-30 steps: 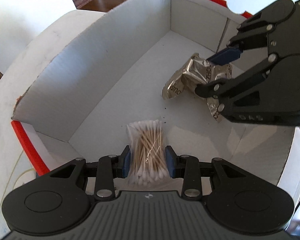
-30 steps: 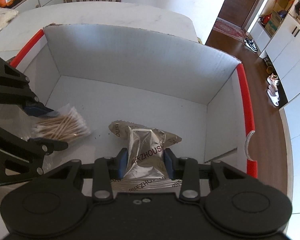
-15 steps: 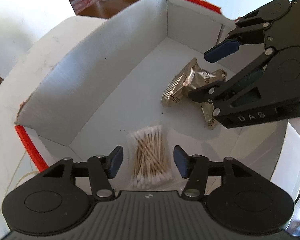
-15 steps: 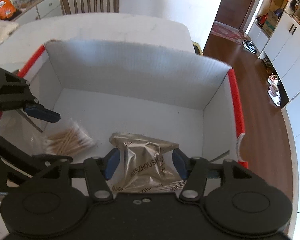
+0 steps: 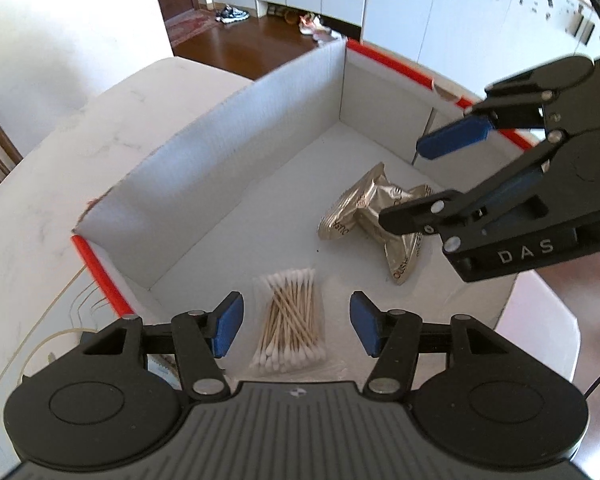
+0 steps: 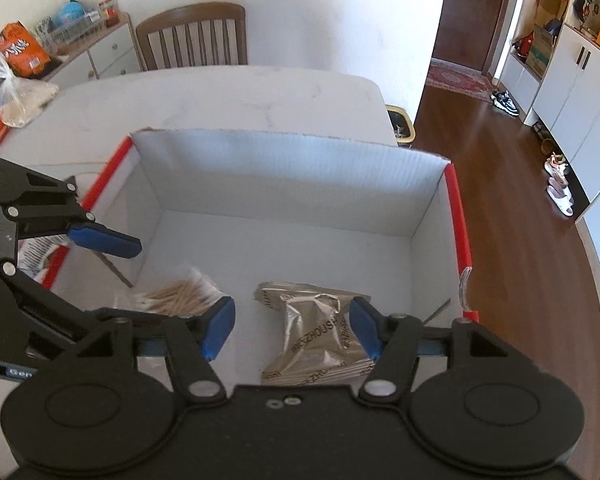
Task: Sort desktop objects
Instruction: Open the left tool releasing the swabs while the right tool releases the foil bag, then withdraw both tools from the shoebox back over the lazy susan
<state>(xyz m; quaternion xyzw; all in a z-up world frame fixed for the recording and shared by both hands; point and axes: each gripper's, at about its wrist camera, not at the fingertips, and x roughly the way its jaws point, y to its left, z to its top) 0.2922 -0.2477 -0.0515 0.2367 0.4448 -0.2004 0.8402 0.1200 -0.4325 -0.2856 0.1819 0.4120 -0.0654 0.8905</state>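
The bag of cotton swabs [image 5: 289,318] and the gold foil packet [image 5: 374,220] lie side by side on the floor of the white box [image 5: 228,160], apparently sorted there. Above them, the left gripper [image 5: 296,324] and right gripper [image 6: 291,330] hold their fingers apart, gripping nothing. The box sits on the table [image 5: 40,200].

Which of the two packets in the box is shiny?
The crinkled gold foil packet, lying between the open right gripper fingers. The other, a clear bag of cotton swabs, is see-through and lies by the left gripper.
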